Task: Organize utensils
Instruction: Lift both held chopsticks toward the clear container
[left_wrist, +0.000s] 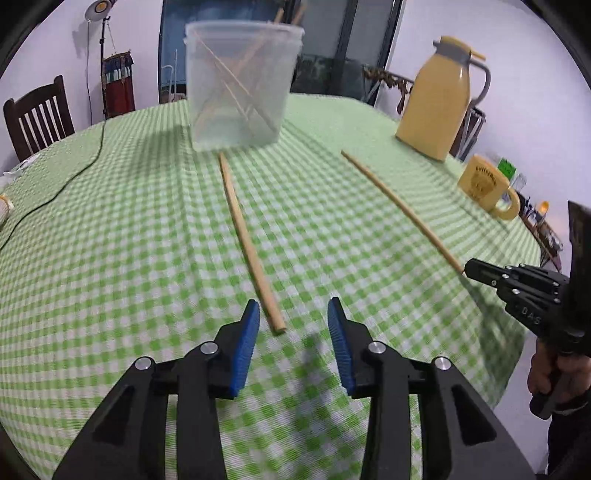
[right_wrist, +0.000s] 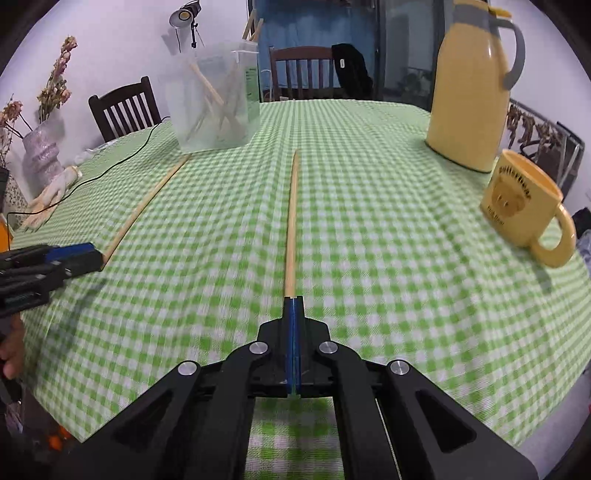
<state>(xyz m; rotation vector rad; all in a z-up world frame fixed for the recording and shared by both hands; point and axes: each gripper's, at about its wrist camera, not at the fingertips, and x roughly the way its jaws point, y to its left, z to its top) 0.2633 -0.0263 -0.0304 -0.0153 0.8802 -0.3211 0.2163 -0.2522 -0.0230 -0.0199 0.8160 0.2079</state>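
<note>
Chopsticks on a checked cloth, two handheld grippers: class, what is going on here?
A person is gathering chopsticks into the clear container. The right gripper is shut on the near end of one chopstick. The left gripper is open, another chopstick lying loose just ahead of it.

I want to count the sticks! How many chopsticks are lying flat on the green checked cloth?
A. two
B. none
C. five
A: two chopsticks lie on the cloth, the left chopstick and the right chopstick; the others stand in the clear tub.
</note>
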